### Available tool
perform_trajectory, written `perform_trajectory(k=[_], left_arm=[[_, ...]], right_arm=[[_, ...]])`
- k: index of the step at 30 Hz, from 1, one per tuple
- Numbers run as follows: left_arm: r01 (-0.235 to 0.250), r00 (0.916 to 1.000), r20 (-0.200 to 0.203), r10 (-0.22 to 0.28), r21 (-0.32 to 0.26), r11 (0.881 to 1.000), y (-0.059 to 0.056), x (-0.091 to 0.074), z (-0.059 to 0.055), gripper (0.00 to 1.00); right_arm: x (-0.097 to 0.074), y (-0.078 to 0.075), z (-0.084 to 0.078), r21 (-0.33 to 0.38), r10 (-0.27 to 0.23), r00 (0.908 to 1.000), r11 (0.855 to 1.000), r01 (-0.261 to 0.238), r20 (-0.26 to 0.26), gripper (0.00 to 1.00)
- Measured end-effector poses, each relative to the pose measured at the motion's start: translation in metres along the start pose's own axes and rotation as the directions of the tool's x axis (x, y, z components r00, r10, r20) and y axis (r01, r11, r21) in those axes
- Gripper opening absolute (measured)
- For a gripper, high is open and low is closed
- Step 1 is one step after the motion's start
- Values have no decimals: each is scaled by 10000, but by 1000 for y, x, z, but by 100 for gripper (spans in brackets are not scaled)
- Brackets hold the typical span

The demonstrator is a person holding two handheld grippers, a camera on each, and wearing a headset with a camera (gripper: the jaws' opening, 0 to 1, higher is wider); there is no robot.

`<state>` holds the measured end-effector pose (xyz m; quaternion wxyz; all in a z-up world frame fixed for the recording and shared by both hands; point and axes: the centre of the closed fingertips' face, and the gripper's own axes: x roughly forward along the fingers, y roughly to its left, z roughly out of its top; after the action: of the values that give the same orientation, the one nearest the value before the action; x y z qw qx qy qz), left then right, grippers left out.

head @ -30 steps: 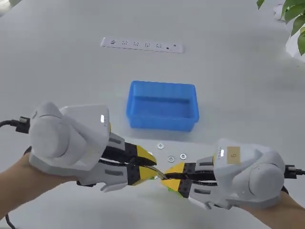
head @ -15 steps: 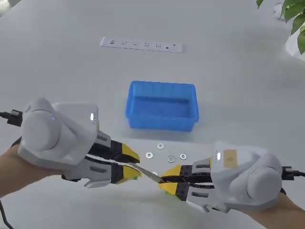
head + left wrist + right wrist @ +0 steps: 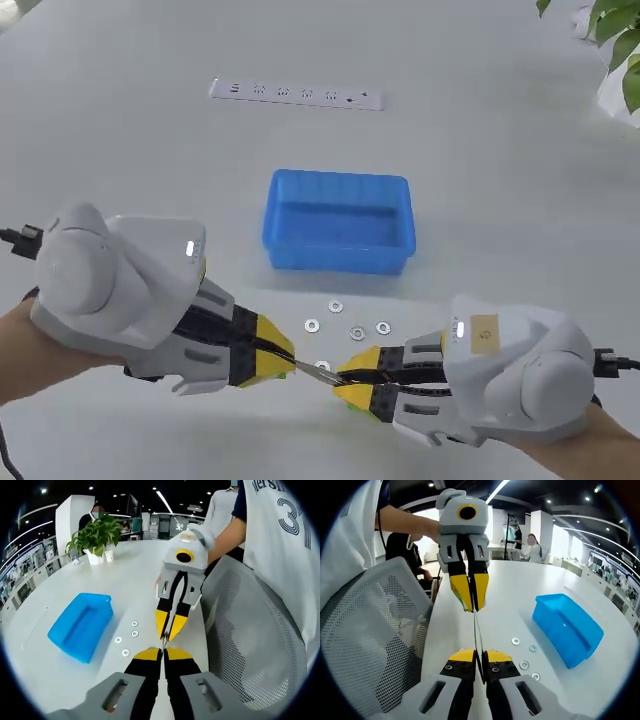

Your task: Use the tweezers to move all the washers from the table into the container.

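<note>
Thin metal tweezers [image 3: 316,372] span the short gap between my two grippers near the table's front edge. My left gripper [image 3: 284,362] is shut on one end and my right gripper [image 3: 346,379] is shut on the other. In the right gripper view the tweezers [image 3: 477,635] run from my own jaws up to the left gripper [image 3: 472,605]. Several small steel washers [image 3: 358,333] lie on the white table just beyond the grippers. One washer [image 3: 322,367] lies right beside the tweezers. The blue container [image 3: 340,222] stands behind the washers; I see nothing in it.
A white power strip [image 3: 295,95] lies at the far side of the table. A potted plant [image 3: 615,45] stands at the back right corner. A grey mesh chair [image 3: 250,630] and a person in a white jersey are close behind the table edge.
My left gripper has drawn back to the left and slightly down, so more of the tweezers shows between the two grippers. The right gripper has barely moved.
</note>
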<state>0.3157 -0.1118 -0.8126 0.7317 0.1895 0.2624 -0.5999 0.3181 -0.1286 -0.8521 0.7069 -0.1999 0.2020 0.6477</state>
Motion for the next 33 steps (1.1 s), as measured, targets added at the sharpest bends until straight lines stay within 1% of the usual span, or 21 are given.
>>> perform_trajectory(k=[10, 12, 15, 20, 23, 24, 26, 28, 30, 33], left_arm=[[186, 9982, 573, -196, 170, 9997, -4, -5, 17, 6], [235, 9968, 759, -250, 214, 9995, -5, -5, 21, 6], [308, 9954, 895, -328, 237, 9992, -7, -4, 24, 6], [295, 9941, 1031, -328, 336, 9990, -7, -2, 26, 6], [395, 9889, 1417, -444, 372, 9985, -10, 0, 34, 6], [443, 9879, 1467, -502, 431, 9981, -12, 1, 36, 6], [406, 9880, 1469, -476, 498, 9979, -12, 2, 37, 6], [487, 9863, 1555, -555, 471, 9977, -13, 4, 39, 6], [580, 9848, 1600, -671, 610, 9965, -15, 5, 41, 6], [559, 9827, 1721, -679, 736, 9957, -15, 5, 44, 6]], right_arm=[[4, 5, 6, -181, 85, 9998, 9998, -82, 153, 6], [4, 5, 7, -231, 84, 9998, 9997, -80, 186, 6], [5, 6, 7, -281, 107, 9998, 9996, -102, 170, 6], [3, 6, 6, -339, 88, 9998, 9994, -83, 158, 7], [3, 6, 8, -407, 127, 9997, 9991, -118, 200, 7], [3, 7, 8, -446, 154, 9997, 9989, -145, 182, 7], [2, 7, 8, -496, 152, 9998, 9987, -145, 139, 7], [2, 7, 7, -486, 175, 9997, 9987, -167, 145, 7], [2, 7, 7, -514, 200, 9997, 9985, -193, 130, 7], [1, 7, 6, -521, 207, 9997, 9984, -201, 110, 7]])
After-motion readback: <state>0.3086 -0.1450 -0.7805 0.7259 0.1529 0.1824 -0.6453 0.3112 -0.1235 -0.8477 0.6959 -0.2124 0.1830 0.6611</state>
